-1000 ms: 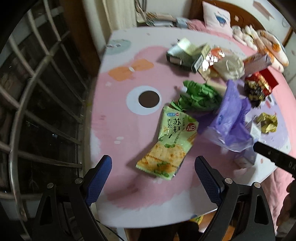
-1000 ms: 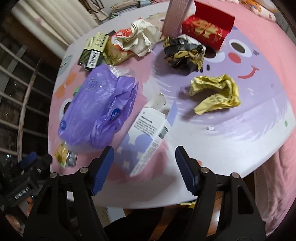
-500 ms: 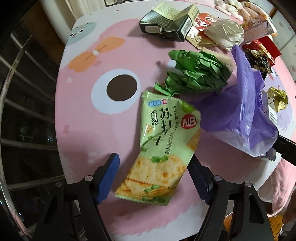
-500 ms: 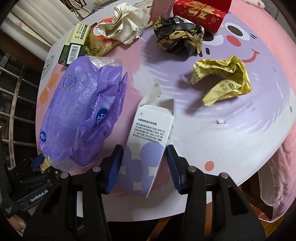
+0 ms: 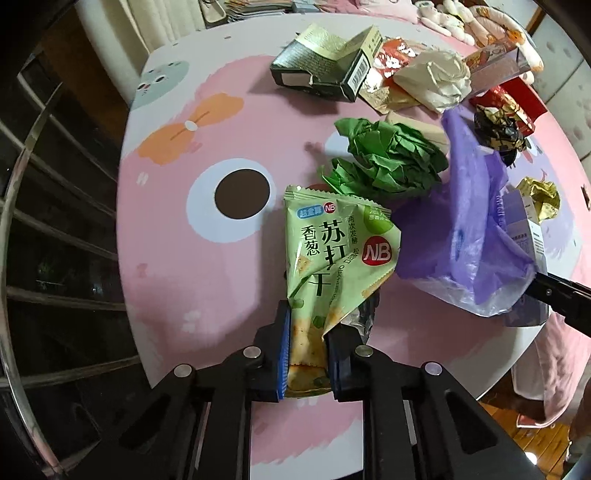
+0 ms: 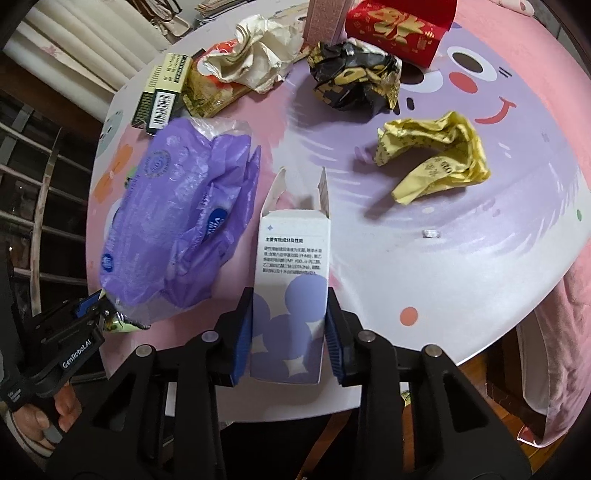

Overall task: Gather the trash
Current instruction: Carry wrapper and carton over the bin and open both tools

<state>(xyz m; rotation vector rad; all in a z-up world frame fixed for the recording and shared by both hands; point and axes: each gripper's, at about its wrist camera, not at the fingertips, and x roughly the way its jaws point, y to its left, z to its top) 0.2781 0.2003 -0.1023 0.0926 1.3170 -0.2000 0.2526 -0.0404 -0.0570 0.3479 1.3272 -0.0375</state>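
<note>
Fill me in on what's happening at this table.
A person with a gripper in each hand is clearing trash off the round table. The left gripper has just closed on the green cracker packet. The right gripper has been closing around the open white-and-purple carton. Other wrappers, boxes and a purple bag remain.

I count two boxes standing open: a dark box [image 5: 325, 70] and a white box [image 6: 291, 291]. There is one red box [image 6: 399, 26] and one pink carton [image 6: 327, 18]. I see one cracker packet [image 5: 332, 266], one purple bag [image 6: 184, 229], one green paper wad [image 5: 388, 158], one white wad [image 6: 258, 55], one black-and-gold wrapper [image 6: 354, 77] and one yellow wrapper [image 6: 432, 155]. I hold two hand-held grippers: left hand-held gripper [image 5: 304, 350], right hand-held gripper [image 6: 288, 339].
</note>
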